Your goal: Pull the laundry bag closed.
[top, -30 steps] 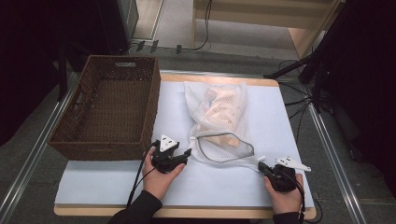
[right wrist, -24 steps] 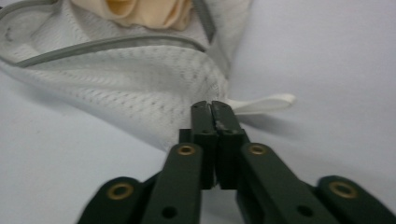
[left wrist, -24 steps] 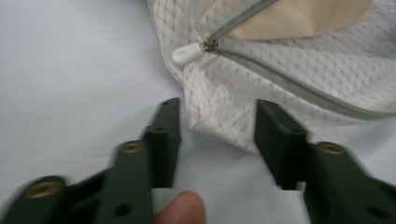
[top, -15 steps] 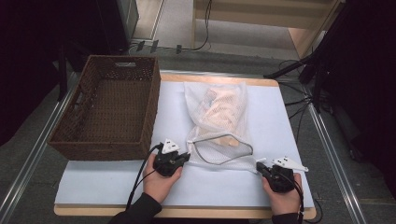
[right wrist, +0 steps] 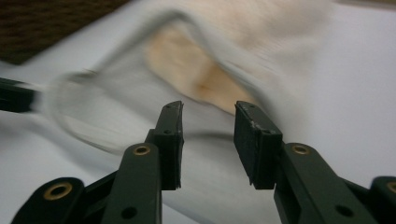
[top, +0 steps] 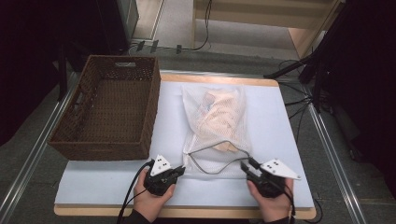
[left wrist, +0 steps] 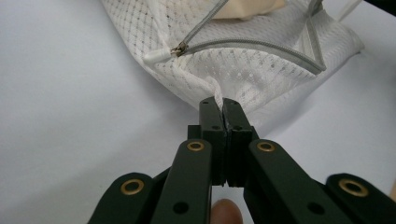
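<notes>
A white mesh bag lies in the middle of the white table cover, with beige clothing inside it. Its grey zipper stands open at the near end, the white pull lying at the left. My left gripper is shut on the bag's near left corner; in the left gripper view the jaws pinch a fold of mesh. My right gripper is open just short of the bag's near right corner. In the blurred right gripper view its jaws face the bag and the beige clothing.
An empty brown wicker basket stands at the left of the table, close beside the bag. The white cover reaches the wooden front edge. Metal rails run along both sides, and cables lie on the floor beyond.
My left gripper has drawn back toward the near edge with the bag's corner in it. My right gripper has moved left toward the bag's near right corner.
</notes>
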